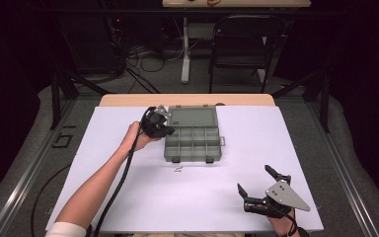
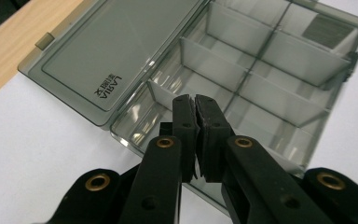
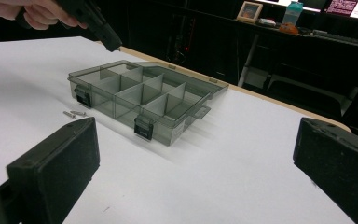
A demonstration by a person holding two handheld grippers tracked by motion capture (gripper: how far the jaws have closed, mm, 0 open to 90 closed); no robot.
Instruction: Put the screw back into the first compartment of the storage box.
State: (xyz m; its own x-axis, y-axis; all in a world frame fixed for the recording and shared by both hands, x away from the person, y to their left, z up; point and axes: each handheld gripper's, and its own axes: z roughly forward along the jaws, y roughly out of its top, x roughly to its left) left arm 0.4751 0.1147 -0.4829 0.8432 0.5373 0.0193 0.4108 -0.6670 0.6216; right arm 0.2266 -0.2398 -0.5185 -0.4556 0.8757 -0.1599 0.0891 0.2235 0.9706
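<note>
While clenched left gripper (image 1: 169,130) hovers over the bare organizer box (image 1: 193,143), right gripper (image 1: 256,181) gapes.

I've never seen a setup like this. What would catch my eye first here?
Probably the smoky clear compartment box lying open mid-table on the white table, its lid folded back flat. The left hand-held gripper hangs over its near corner with jaws shut, while the right hand-held gripper waits wide open at the table's near edge. Two small screws lie before the box.

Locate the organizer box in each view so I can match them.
High view: organizer box at table centre, lid open toward the far edge.
Left gripper view: fills the upper right, beyond the shut hand-held gripper.
Right gripper view: centre-left.
Shared landmark: the open lid.
</note>
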